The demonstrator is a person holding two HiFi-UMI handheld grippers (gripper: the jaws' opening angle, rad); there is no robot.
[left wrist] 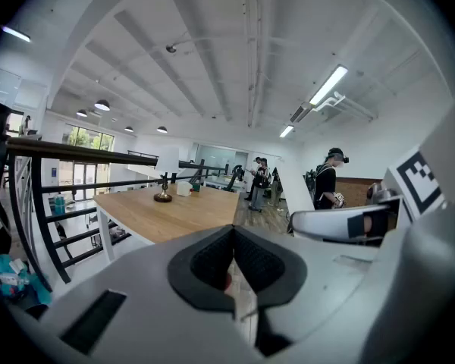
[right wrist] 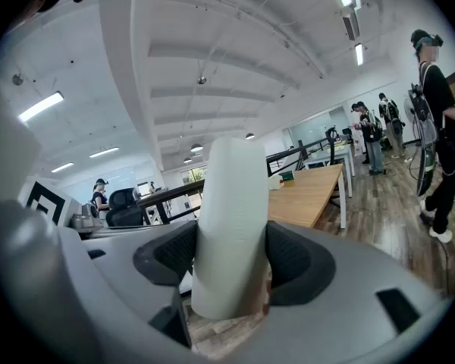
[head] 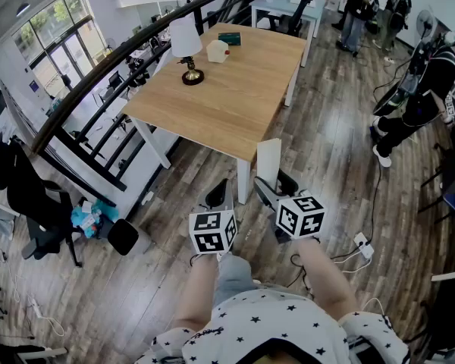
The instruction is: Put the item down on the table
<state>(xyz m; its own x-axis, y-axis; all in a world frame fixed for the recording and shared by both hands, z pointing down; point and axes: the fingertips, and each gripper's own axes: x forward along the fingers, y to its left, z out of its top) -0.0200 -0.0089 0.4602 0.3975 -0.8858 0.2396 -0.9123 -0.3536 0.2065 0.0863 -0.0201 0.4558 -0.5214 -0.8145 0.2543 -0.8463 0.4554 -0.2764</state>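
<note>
A tall white roll (head: 269, 161) stands upright between the jaws of my right gripper (head: 271, 188), in front of the near edge of the wooden table (head: 235, 97). In the right gripper view the white roll (right wrist: 231, 218) fills the gap and both dark pads (right wrist: 292, 260) press on its sides, so the right gripper (right wrist: 231, 268) is shut on it. The table (right wrist: 307, 192) lies ahead and to the right. My left gripper (head: 218, 196) hangs beside it. In its own view the left gripper (left wrist: 233, 260) has its pads touching, with nothing between them.
On the table's far end stand a lamp (head: 186, 48), a small white box (head: 217, 50) and a dark flat item (head: 229, 38). A black railing (head: 98, 97) runs along the left. People (head: 428, 89) stand at the right and back. Cables (head: 360, 249) lie on the wooden floor.
</note>
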